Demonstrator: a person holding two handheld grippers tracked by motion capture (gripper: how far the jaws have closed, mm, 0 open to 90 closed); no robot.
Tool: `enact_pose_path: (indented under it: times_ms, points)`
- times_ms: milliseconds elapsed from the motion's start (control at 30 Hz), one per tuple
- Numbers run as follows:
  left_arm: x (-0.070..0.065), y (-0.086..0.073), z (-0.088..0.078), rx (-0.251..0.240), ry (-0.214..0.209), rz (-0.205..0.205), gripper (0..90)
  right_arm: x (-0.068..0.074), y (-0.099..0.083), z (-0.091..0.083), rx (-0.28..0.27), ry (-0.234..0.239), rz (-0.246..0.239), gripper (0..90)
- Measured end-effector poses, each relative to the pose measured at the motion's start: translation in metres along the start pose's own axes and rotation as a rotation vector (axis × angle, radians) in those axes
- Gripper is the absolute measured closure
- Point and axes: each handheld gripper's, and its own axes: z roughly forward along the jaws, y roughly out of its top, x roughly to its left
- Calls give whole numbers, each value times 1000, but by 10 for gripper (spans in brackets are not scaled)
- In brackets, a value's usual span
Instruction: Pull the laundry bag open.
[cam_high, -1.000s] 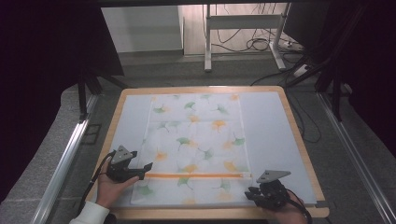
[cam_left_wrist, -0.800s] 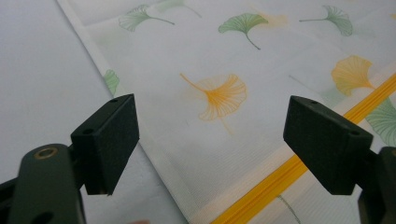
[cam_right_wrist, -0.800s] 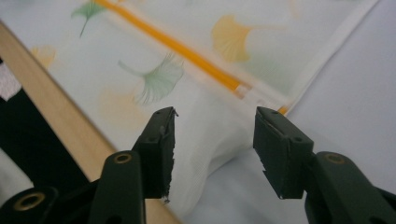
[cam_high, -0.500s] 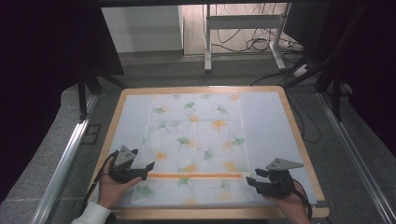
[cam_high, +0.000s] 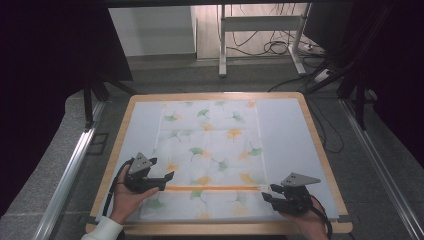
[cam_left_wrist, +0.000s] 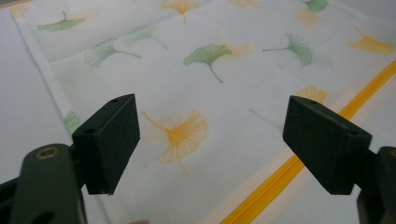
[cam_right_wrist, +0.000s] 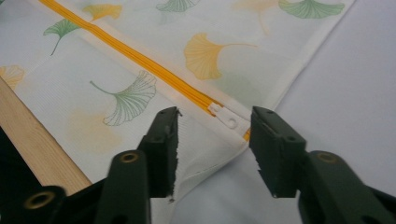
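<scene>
A white cloth bag (cam_high: 210, 145) printed with green and orange ginkgo leaves lies flat on the table, an orange zipper (cam_high: 215, 188) running across its near part. My left gripper (cam_high: 161, 169) hovers over the cloth's left edge near the zipper's left end. Its jaws stand wide open (cam_left_wrist: 211, 101) with nothing between them, and the zipper (cam_left_wrist: 289, 165) lies to their right. My right gripper (cam_high: 269, 192) is at the zipper's right end. Its jaws (cam_right_wrist: 215, 112) have just been closing and stand apart on either side of the white zipper pull (cam_right_wrist: 229, 120) and the cloth's corner.
The cloth rests on a white mat (cam_high: 290, 135) framed by a wooden table edge (cam_high: 215, 228). Metal rails (cam_high: 70, 170) run along both sides of the table. A metal stand and cables (cam_high: 270, 47) sit on the floor beyond it.
My left gripper has shifted a little to the right onto the cloth and lifted slightly. The right gripper stays by the zipper's right end.
</scene>
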Motion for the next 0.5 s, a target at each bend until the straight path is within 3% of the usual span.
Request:
enact_pose_path:
  times_ms: [167,367,433,500]
  points:
    - [-10,8,8,13,-28,30,203,3,0,2,12,35,-15,685]
    - [-18,16,17,9,-64,31,210,4,-1,2,30,62,-29,808]
    - [-22,19,19,-2,-54,37,210,3,-2,1,32,73,-26,842]
    - [-24,21,24,-10,-78,18,207,3,-3,0,30,85,-17,861]
